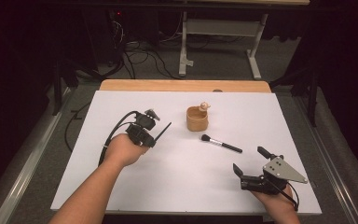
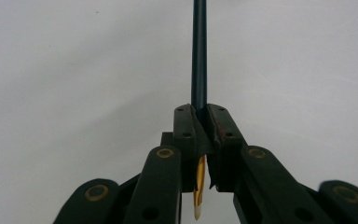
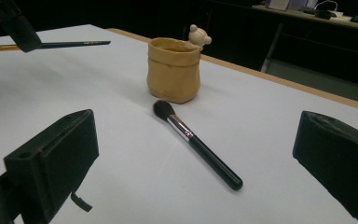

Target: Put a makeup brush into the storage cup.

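I have the left gripper [image 1: 154, 135] clamped on a dark pencil [image 1: 163, 131], the jaws pinching it near its gold-and-white end so the long dark shaft sticks out ahead of the pads, as the left gripper view shows. In the high view the pencil hangs above the white tabletop [image 1: 121, 186], left of the tan pouch-shaped cup [image 1: 197, 118] with the little bear figure [image 1: 204, 107] on its far rim, and its free end angles up and right toward that cup. The right gripper [image 1: 250, 164] rests at the near right with its jaws wide apart and nothing between them; ahead of it lies the makeup brush [image 1: 220, 143], just near of the cup, bristles to the left, apart from it.

My reading is that the step is dropping the pencil into the cup. To do it well I'd carry the pencil right and far until its tip sits over the cup's mouth, tilt the gripper so the shaft points more steeply down, and clear the rim on the side away from the bear. The cup looks soft-walled and light, so I'd avoid nudging the rim, lower until the tip is well inside, then let go. I'd leave the right gripper parked, ready for the brush as number 2.
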{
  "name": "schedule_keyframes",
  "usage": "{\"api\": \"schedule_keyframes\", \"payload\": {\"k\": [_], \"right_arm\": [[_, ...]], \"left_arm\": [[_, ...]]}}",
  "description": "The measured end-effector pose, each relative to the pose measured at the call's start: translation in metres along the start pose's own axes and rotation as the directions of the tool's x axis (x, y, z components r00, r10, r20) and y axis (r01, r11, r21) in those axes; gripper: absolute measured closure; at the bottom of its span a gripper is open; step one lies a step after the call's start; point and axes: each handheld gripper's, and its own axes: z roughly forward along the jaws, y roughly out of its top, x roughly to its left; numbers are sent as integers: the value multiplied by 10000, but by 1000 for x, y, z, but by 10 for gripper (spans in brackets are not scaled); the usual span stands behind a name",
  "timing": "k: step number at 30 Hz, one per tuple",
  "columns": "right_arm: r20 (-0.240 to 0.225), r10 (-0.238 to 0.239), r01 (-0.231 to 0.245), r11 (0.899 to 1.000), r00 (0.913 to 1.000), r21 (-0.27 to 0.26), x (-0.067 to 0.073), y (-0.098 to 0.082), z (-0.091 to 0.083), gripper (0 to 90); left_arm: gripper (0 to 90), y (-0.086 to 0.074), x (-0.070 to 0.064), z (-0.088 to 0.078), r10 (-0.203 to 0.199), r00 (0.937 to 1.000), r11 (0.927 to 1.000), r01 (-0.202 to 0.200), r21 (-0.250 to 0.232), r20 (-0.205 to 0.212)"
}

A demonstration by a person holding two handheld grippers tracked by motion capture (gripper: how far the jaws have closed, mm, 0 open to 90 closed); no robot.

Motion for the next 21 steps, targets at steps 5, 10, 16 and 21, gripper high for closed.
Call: {"api": "schedule_keyframes", "payload": {"k": [5,10,16,21], "right_arm": [[-24,-103,104,9999,9999,31,0,-1,0,14],[-36,-112,112,9999,9999,46,0,-3,1,14],[-78,-172,173,9997,9998,160,3,-4,1,14],[-71,-133,134,9997,9999,208,5,-4,2,14]], "left_arm": [[830,-7,-15,-2,721,9971,9974,-720,-46,251],[829,-12,-23,-2,1125,9929,9936,-1122,-94,392],[829,-15,-30,0,1596,9851,9872,-1597,-46,647],[829,-16,-34,1,1996,9764,9798,-2000,-32,821]]}}
